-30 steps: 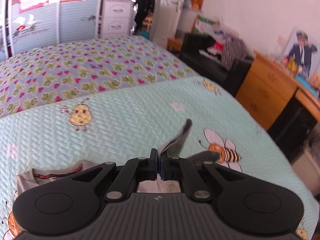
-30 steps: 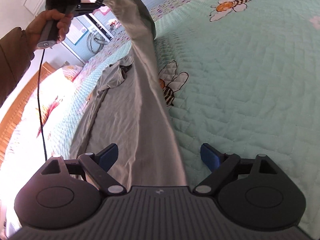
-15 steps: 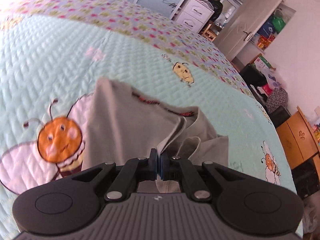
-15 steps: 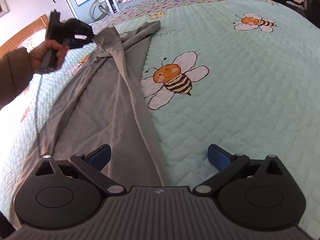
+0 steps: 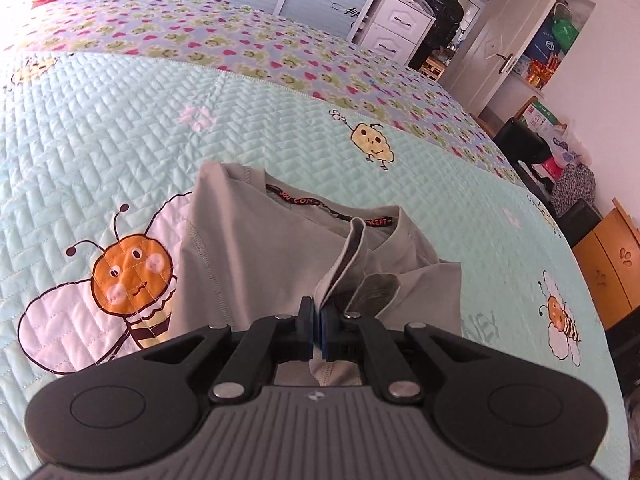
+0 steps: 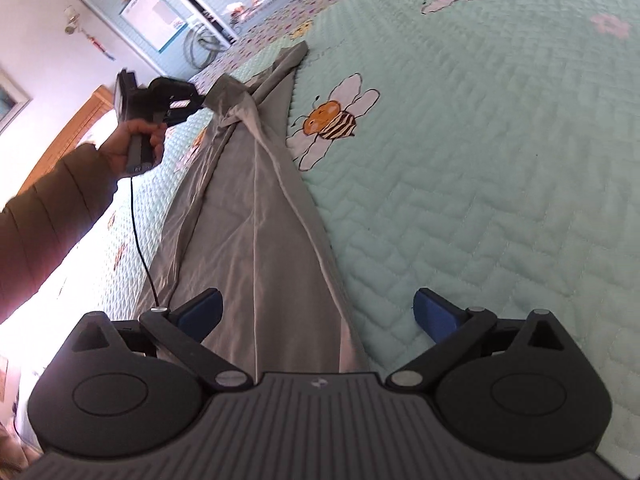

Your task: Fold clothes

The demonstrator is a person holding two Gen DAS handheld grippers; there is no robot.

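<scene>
Left wrist: left tool (image 5: 316, 334) pinching grey shirt (image 5: 256, 252); right tool (image 6: 316, 314) agape.

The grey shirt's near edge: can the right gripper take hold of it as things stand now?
Probably yes. The right gripper is open, and the grey shirt runs between its fingers with nothing covering it. The left gripper holds the far end.

Bee-print quilt (image 5: 120, 128), white drawers (image 5: 394, 34), person (image 5: 442, 12) in doorway.

Grey shirt (image 5: 256, 264) on mint bee-patterned quilt (image 6: 500, 152)
</scene>
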